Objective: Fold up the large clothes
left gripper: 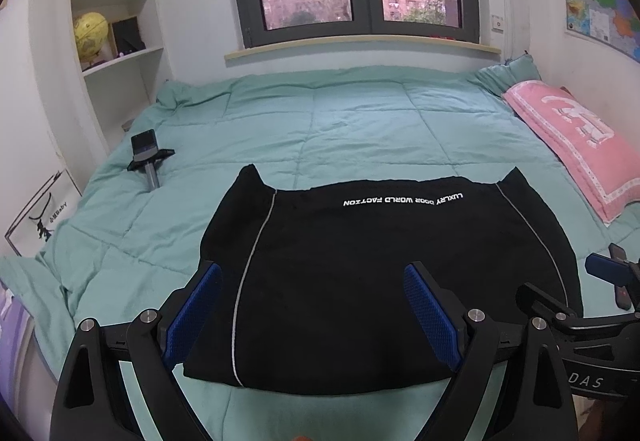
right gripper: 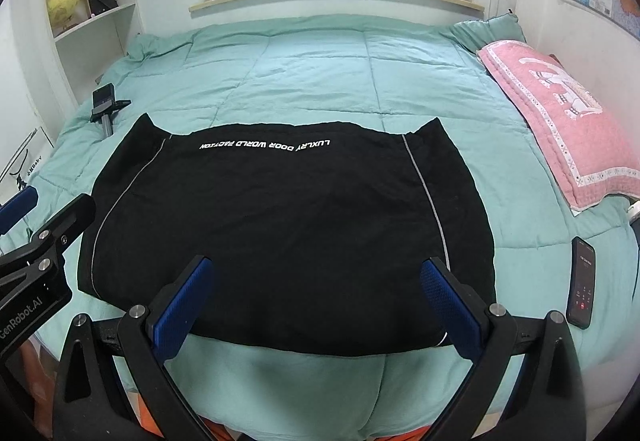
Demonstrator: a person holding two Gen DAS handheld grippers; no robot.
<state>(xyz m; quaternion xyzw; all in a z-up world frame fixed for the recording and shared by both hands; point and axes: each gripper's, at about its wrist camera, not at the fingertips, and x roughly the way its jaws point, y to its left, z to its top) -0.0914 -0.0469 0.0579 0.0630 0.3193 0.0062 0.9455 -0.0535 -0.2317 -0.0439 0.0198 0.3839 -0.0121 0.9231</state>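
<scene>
A black garment (left gripper: 360, 273) with white lettering and thin grey piping lies flat and folded on the teal quilt (left gripper: 320, 121); it also shows in the right wrist view (right gripper: 288, 225). My left gripper (left gripper: 312, 281) is open and empty, hovering over the garment's near left part. My right gripper (right gripper: 316, 277) is open and empty over the garment's near edge. The right gripper shows at the right edge of the left wrist view (left gripper: 600, 281), and the left gripper at the left edge of the right wrist view (right gripper: 36, 233).
A pink pillow (right gripper: 560, 113) lies at the right of the bed. A phone (right gripper: 582, 281) lies on the quilt (right gripper: 320, 61) right of the garment. A small phone stand (left gripper: 148, 157) lies at the left. Shelves (left gripper: 116, 21) stand at the far left, a window behind.
</scene>
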